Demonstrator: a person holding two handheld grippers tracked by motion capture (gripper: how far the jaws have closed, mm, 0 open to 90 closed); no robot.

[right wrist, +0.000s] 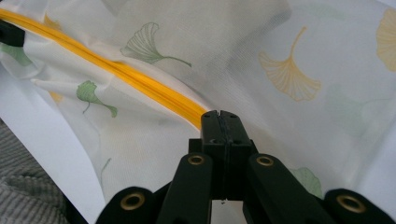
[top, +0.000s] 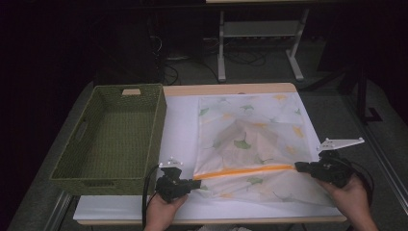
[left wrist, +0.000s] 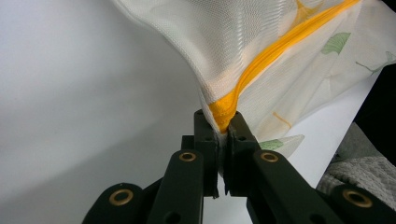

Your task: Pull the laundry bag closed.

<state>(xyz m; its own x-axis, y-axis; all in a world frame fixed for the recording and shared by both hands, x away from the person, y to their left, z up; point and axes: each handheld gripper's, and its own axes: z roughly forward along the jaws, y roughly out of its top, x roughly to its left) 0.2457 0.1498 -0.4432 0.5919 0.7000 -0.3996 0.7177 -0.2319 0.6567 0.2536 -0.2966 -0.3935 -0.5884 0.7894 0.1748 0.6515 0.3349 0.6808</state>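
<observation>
The table [top: 183, 120], covered in white, is the largest item in the high view and carries everything else. A green woven basket [top: 67, 168] with cut-out handles sits to the left of the cloth, along the table's left side, and shows nothing inside. The cloth [top: 250, 139] itself, a sheer white fabric printed with green and yellow ginkgo leaves, lies spread over the right half of the table, its left edge near the basket but apart from it. An orange band [top: 245, 171] runs across the cloth near the person's edge (it reads as a hem or zipper strip; the pictures do not settle which) and is pulled fairly straight between the two grippers. The left gripper [top: 195, 183], held in the person's left hand [top: 163, 209], sits at the band's left end, nearer the basket; in the left gripper view its jaws are pressed together on the orange band [left wrist: 224, 112], with the cloth [left wrist: 224, 42] rising away from them. The right gripper [top: 299, 167], held in the right hand [top: 349, 197], sits at the band's far end from the basket; in the right gripper view its jaws are closed tight where the band [right wrist: 154, 91] meets them, pinching the cloth [right wrist: 280, 56] there.
</observation>
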